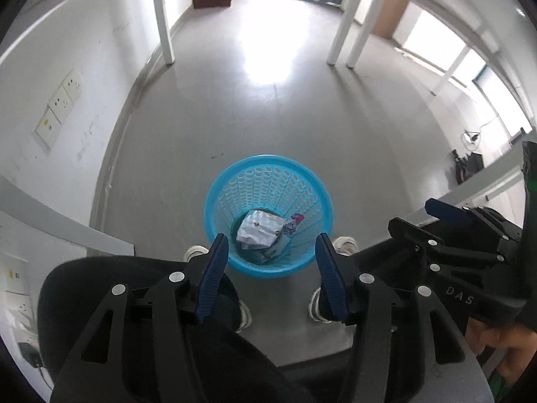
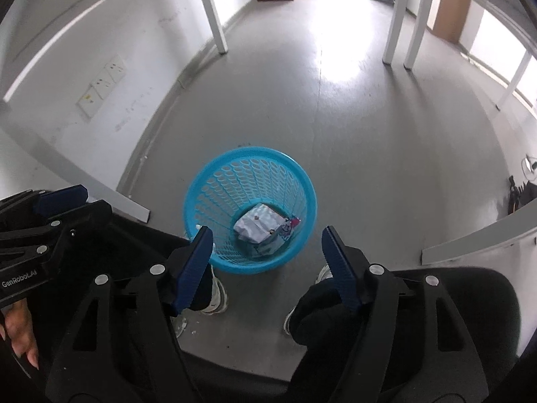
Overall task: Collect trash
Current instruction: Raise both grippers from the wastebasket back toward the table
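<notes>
- Both my claws, left (image 1: 272, 252) & right (image 2: 266, 247), hang open, nothing between the pads.
- Trash (image 1: 260, 233) lies in blue basket (image 1: 268, 164) on the floor, straight below (right sits marginally off-centre, I reckon).

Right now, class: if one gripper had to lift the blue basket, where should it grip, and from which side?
Probably the blue basket's rolled rim, from above: it stands upright with its mouth open, and the wall tapers downward and is too wide to span. One finger inside, one outside.
</notes>
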